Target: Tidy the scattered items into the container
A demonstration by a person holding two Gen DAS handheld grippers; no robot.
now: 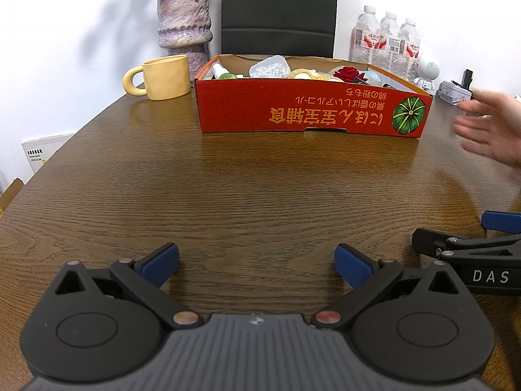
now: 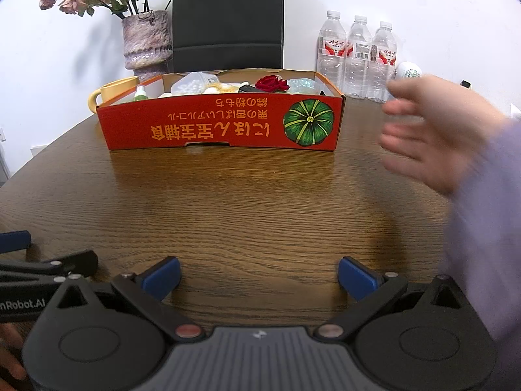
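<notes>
A red cardboard box (image 1: 309, 110) (image 2: 221, 123) with a pumpkin print stands at the far middle of the brown table (image 1: 247, 189). It holds a red rose (image 1: 349, 74) (image 2: 272, 84), a tub of white beads (image 1: 269, 66) (image 2: 192, 85), a small green bottle (image 1: 220, 71) (image 2: 140, 94) and other small items. My left gripper (image 1: 256, 264) is open and empty, low over the table's near part. My right gripper (image 2: 259, 277) is open and empty, beside the left one; it shows at the right edge of the left wrist view (image 1: 469, 254).
A bare hand (image 2: 433, 133) (image 1: 488, 127), blurred, is over the table right of the box. A yellow mug (image 1: 159, 76) and a purple vase (image 1: 184, 22) stand left of the box. Three water bottles (image 2: 356, 58), a black chair back (image 1: 278, 9) and a white gadget (image 1: 427, 68) stand behind.
</notes>
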